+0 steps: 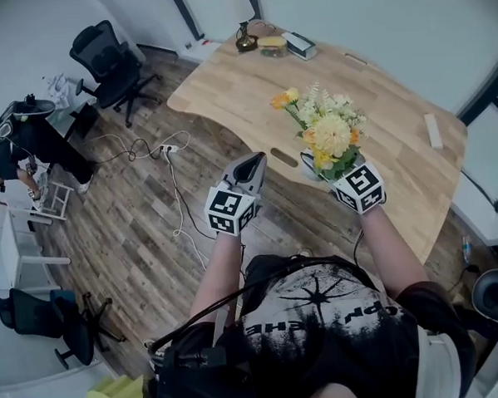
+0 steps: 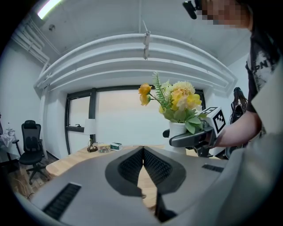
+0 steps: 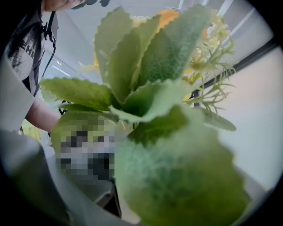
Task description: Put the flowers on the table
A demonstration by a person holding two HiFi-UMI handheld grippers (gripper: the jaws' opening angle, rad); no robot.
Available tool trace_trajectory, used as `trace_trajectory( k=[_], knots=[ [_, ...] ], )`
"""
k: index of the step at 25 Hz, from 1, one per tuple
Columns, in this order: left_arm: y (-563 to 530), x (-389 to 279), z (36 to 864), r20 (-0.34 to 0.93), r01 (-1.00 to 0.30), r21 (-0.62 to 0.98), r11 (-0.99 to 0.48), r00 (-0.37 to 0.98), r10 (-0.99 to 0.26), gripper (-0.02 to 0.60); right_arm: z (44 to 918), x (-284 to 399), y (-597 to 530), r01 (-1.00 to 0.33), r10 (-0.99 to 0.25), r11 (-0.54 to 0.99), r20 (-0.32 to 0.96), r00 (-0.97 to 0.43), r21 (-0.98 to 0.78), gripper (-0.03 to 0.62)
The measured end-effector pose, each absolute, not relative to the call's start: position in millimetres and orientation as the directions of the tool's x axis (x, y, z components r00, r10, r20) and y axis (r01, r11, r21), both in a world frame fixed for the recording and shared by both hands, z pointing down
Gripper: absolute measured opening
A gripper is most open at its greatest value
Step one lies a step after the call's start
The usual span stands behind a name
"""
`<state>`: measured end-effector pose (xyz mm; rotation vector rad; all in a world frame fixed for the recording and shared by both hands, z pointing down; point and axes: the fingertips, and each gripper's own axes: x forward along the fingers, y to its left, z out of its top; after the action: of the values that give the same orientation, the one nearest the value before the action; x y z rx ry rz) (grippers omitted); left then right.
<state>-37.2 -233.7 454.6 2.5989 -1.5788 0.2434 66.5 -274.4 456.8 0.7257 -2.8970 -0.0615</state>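
Right tool [image 1: 339, 174] is clamped on the white vase [image 2: 177, 129], one jaw on either side of its body, and the flowers [image 1: 328, 127] stand upright above it, yellow and cream heads over green leaves. From the head view the bunch sits over the near edge of the bench [image 1: 234, 78], in the air by the look of it. The vase bottom is hidden in every view, so I can't say how close it is to the wood.

Left tool [image 2: 143, 152] has its jaws together, tips meeting, nothing between them. It hangs just beside the right one, short of the bench edge and over the floor.

Now, the dangers. The grip is low on a top-heavy load, so a quick tilt could let the vase swing or slip between the jaws. The right gripper view is filled with blurred leaves and shows nothing of the bench, so the set-down has to be judged from above, and the blooms cover the vase base from there too. Letting go too near that front edge is the big risk: a vase half over the lip would go down onto the wooden floor [image 1: 142, 216]. The idle left tool is close enough to clip the vase or the stems if it drifts inward. The far end of the bench carries a few small items [image 1: 274, 43], well apart from the flowers, so no trouble there
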Motion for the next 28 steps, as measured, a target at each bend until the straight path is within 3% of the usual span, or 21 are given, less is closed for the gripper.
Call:
trace_trajectory(
  k=[14, 28],
  knots=[
    [-319, -68, 473, 0.181, -0.855, 0.025, -0.518, 0.514, -0.839, 0.014, 474, 48, -353, -0.546, -0.549, 0.835, 0.166, -0.819, 0.065, 0.261],
    [-430, -144, 465, 0.206, -0.767, -0.01, -0.642, 0.627, -0.752, 0.013, 472, -39, -452, -0.646, -0.643, 0.763, 0.146, -0.752, 0.032, 0.26]
  ],
)
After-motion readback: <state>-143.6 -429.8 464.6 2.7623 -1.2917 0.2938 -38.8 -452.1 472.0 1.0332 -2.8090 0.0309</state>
